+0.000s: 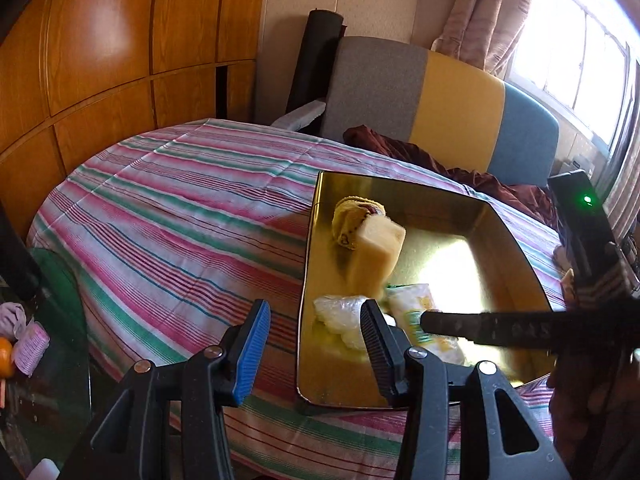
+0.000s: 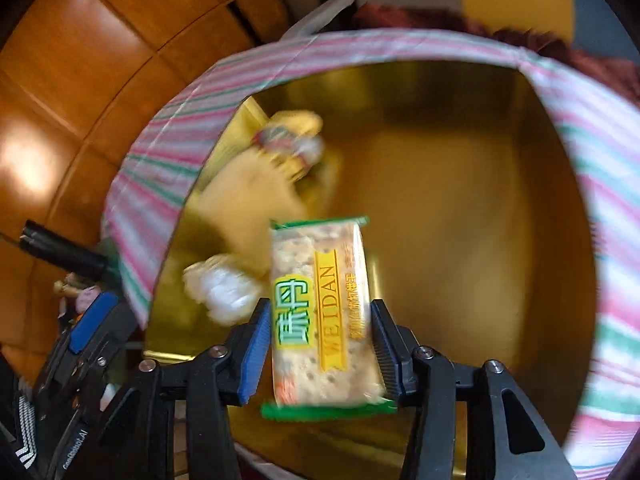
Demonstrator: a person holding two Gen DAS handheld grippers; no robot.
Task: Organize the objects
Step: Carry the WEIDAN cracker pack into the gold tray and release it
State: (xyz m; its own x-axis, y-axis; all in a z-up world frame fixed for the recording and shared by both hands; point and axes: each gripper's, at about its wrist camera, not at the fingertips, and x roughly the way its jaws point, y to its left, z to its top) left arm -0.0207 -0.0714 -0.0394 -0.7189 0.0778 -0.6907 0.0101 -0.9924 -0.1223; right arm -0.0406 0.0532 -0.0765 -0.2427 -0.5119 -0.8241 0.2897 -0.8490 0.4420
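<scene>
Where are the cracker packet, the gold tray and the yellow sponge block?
cracker packet (image 2: 324, 312): right wrist view, printed front of the wrapper.
gold tray (image 1: 516, 240): left wrist view, right rim wall.
yellow sponge block (image 1: 374, 256): left wrist view, its front face.

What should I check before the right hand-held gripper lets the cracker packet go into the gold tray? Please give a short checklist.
1. Cracker packet sits between the pads of the right hand-held gripper: ok.
2. Packet is over the gold tray, not over the striped cloth: ok.
3. Bare tray floor is free beside the packet: ok.
4. Packet already rests on the tray floor: cannot tell.
5. Yellow block and clear wrapped bundle lie clear of the drop spot: cannot tell.
6. Left hand-held gripper is open and empty: ok.
</scene>
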